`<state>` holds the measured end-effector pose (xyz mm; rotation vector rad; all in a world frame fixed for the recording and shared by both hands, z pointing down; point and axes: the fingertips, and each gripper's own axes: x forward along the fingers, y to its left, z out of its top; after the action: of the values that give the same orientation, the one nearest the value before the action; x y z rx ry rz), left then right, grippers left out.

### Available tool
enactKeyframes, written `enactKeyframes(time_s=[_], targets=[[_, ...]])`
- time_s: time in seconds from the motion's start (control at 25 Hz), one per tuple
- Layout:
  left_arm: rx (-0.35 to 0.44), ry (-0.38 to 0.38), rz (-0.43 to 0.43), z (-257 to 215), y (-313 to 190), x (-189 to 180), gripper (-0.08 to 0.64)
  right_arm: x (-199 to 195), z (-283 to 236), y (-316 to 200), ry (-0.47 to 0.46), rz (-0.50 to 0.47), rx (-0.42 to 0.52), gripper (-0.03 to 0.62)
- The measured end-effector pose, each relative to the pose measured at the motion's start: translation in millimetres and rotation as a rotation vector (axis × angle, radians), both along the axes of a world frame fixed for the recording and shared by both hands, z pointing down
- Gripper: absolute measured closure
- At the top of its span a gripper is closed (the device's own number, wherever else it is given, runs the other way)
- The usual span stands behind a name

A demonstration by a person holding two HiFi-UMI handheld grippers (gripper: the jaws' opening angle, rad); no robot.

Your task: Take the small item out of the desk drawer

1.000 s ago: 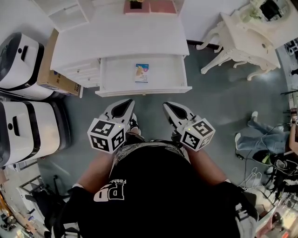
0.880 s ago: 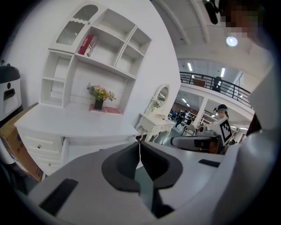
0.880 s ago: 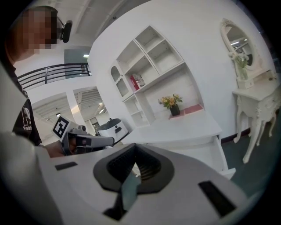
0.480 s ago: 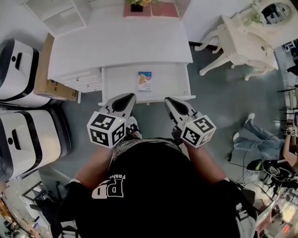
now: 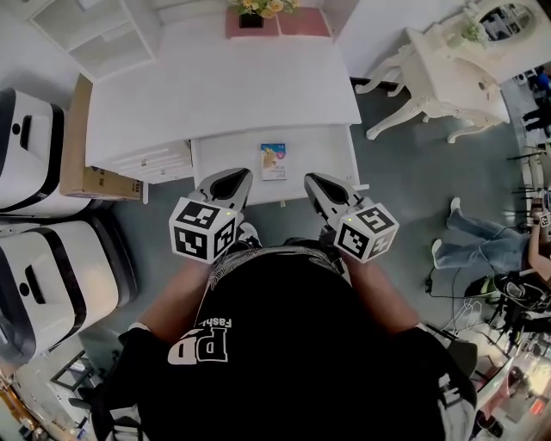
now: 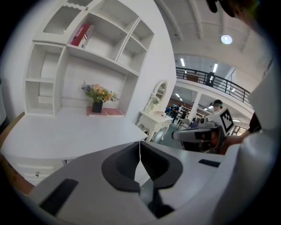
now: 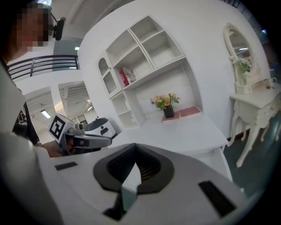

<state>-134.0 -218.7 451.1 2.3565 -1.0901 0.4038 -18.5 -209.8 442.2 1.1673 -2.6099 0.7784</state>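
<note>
The small item [image 5: 274, 160], a flat printed packet, lies in the open white drawer [image 5: 224, 159] under the desk top [image 5: 215, 86]. My left gripper [image 5: 232, 177] is shut with nothing in it, its tip over the drawer's front edge, left of the packet. My right gripper [image 5: 315, 180] is also shut and empty, at the front edge right of the packet. In the left gripper view the jaw tips [image 6: 140, 143] meet, pointing over the desk top [image 6: 66, 132]. The right gripper view shows its jaws [image 7: 134, 149] closed; the drawer is hidden there.
White appliances [image 5: 34, 258] and a cardboard box [image 5: 82, 172] stand left of the desk. An ornate white side table [image 5: 448, 77] is at the right. A flower pot [image 5: 251, 13] sits at the desk's back, below a shelf unit [image 7: 145, 48]. Another person's legs [image 5: 482, 232] and cables lie right.
The person has stepped towards the desk: the drawer's front edge, earlier apart from the gripper tips, now lies under them. Both grippers stay shut and empty.
</note>
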Motion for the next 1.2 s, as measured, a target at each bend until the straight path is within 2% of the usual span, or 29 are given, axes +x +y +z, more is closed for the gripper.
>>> enactKeyframes(time_s=[0.2,0.52,1.0,1.2], targets=[[-0.017,0.014,0.029,8.4,-11.1,-0.1,0.543,-1.1,6.4,-8.9,0.013,0.024,-0.019,0.583],[-0.043,-0.009,0.009,18.1,-28.8,8.2,0.543,12.6,12.8,-27.3,0.002,0.02,-0.041,0.583],[-0.105,-0.074,-0.124,42.3,-75.9,40.6,0.543,45.9,32.4,-86.7,-0.02,-0.106,-0.1,0.583],[-0.16,-0.138,-0.151,74.7,-93.6,59.1,0.543,59.6,47.5,-101.6,-0.011,-0.164,-0.114,0.583]])
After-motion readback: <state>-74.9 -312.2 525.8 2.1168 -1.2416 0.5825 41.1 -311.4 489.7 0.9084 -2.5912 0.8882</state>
